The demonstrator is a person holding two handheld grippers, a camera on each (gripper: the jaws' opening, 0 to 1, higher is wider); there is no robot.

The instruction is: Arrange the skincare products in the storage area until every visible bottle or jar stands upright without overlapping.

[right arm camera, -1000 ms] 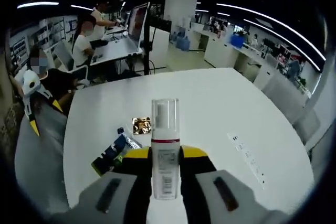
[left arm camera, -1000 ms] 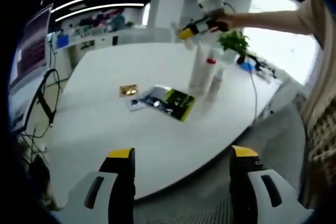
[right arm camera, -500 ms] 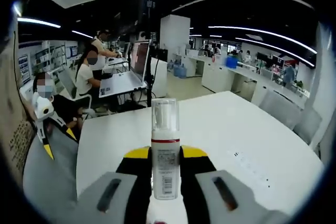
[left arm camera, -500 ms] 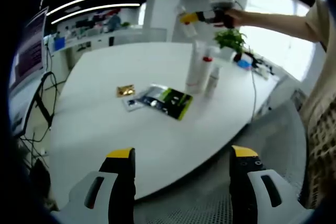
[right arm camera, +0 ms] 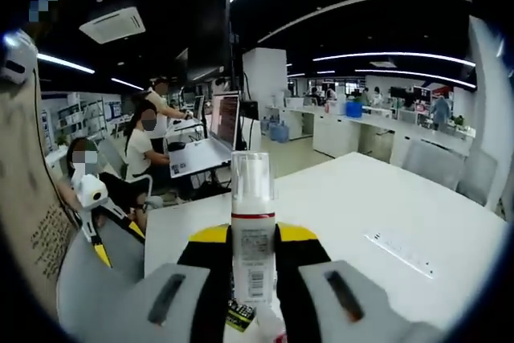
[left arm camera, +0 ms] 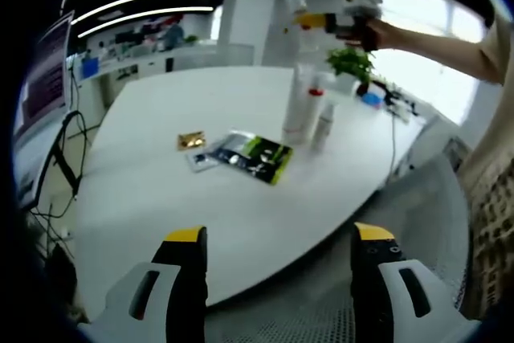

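Observation:
My right gripper (right arm camera: 253, 237) is shut on a white pump bottle (right arm camera: 253, 222) with a clear cap and a red band, held upright high above the white table (right arm camera: 361, 206). In the left gripper view the right gripper (left arm camera: 315, 19) is raised at the upper right in a person's hand, with the bottle (left arm camera: 294, 2) at its tip. Below it stand a tall white bottle (left arm camera: 294, 106), a red-banded bottle (left arm camera: 311, 114) and a smaller white bottle (left arm camera: 324, 124), close together and upright. My left gripper (left arm camera: 279, 234) hangs open off the table's near edge with nothing between its jaws.
A gold sachet (left arm camera: 193, 140) and a green-and-black packet (left arm camera: 259, 155) lie flat mid-table. A potted plant (left arm camera: 353, 62) and cables sit at the far right edge. A mesh chair (left arm camera: 418, 198) is beside the table. People sit at a desk (right arm camera: 193, 154) behind.
My right gripper has lifted the pump bottle higher and tilted up, away from the table. The left gripper has stayed still and open.

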